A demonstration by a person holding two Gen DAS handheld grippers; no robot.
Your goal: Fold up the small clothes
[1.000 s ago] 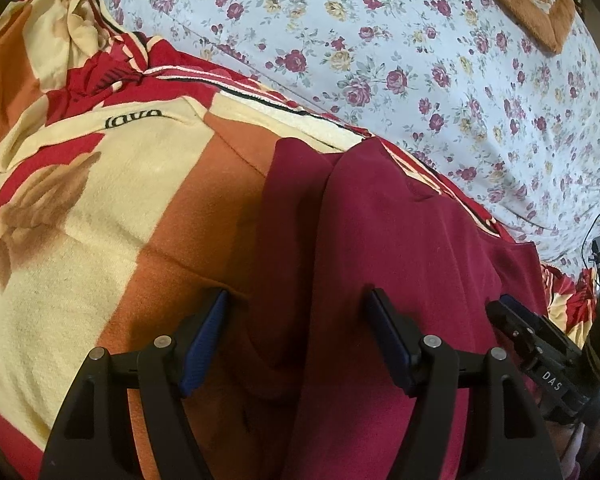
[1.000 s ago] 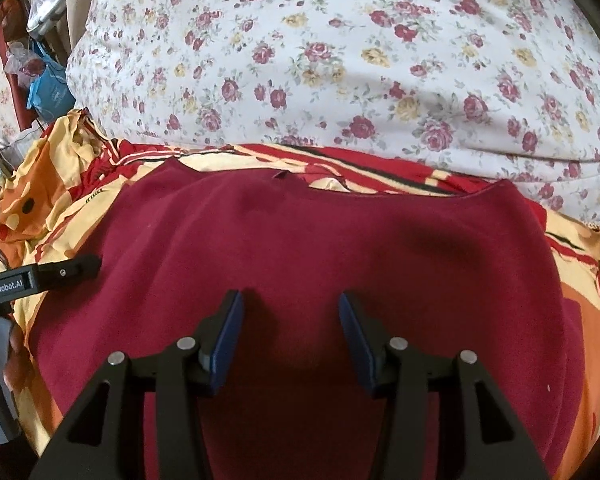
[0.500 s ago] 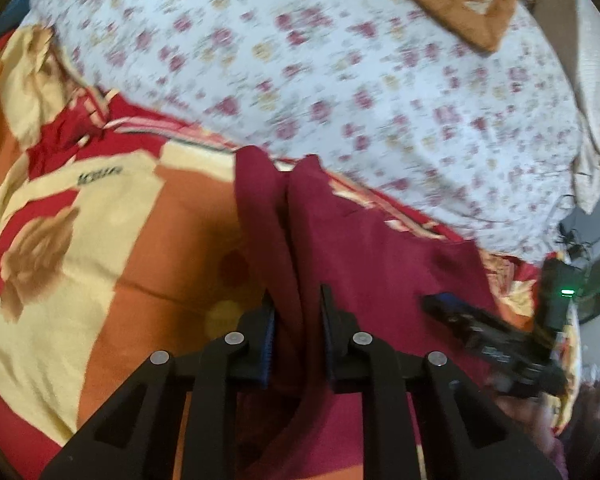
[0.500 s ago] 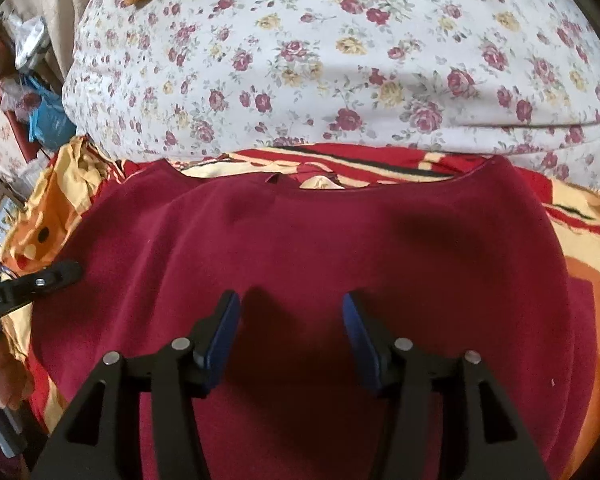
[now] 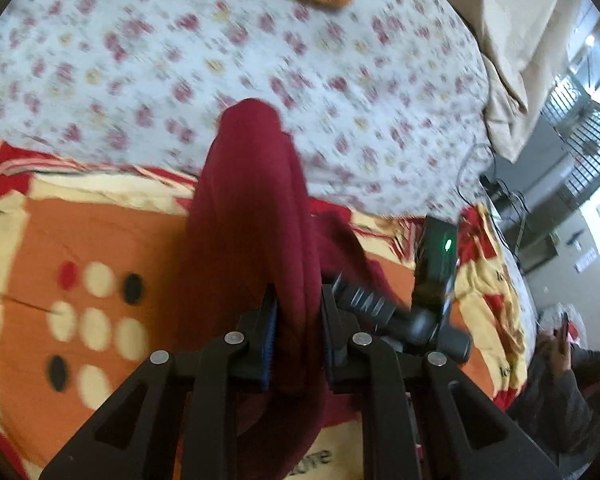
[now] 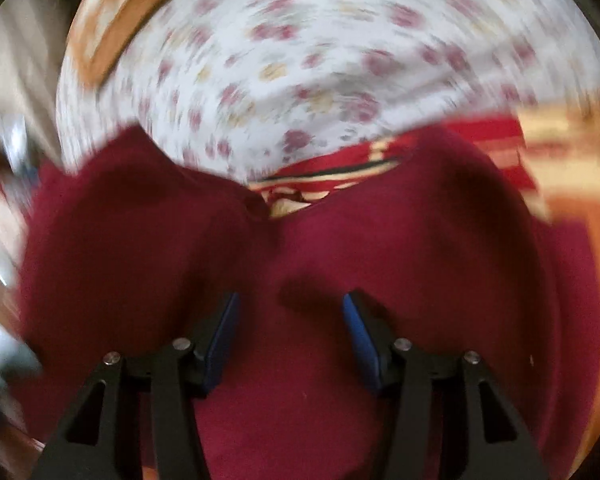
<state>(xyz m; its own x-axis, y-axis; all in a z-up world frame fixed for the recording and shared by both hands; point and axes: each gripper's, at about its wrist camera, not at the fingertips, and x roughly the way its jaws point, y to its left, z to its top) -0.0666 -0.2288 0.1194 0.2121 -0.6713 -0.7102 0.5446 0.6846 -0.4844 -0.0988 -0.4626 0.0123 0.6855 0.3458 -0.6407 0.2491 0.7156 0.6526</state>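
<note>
Lifted since the earlier frame, the maroon garment (image 5: 256,216) now rises off the patterned blanket (image 5: 100,248), its side pinched in the left gripper (image 5: 298,342). Fold under way; the right gripper (image 6: 290,338), fingers wide, apparently rests on the blurred cloth, and should next pin it while the raised side is carried across.

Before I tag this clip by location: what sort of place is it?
Most likely a bedroom at home, with the work done on a bed. A patterned fleece blanket covers the surface, a big floral-print pillow or duvet lies behind it, and the left gripper lifts a maroon garment off the bedding.
</note>
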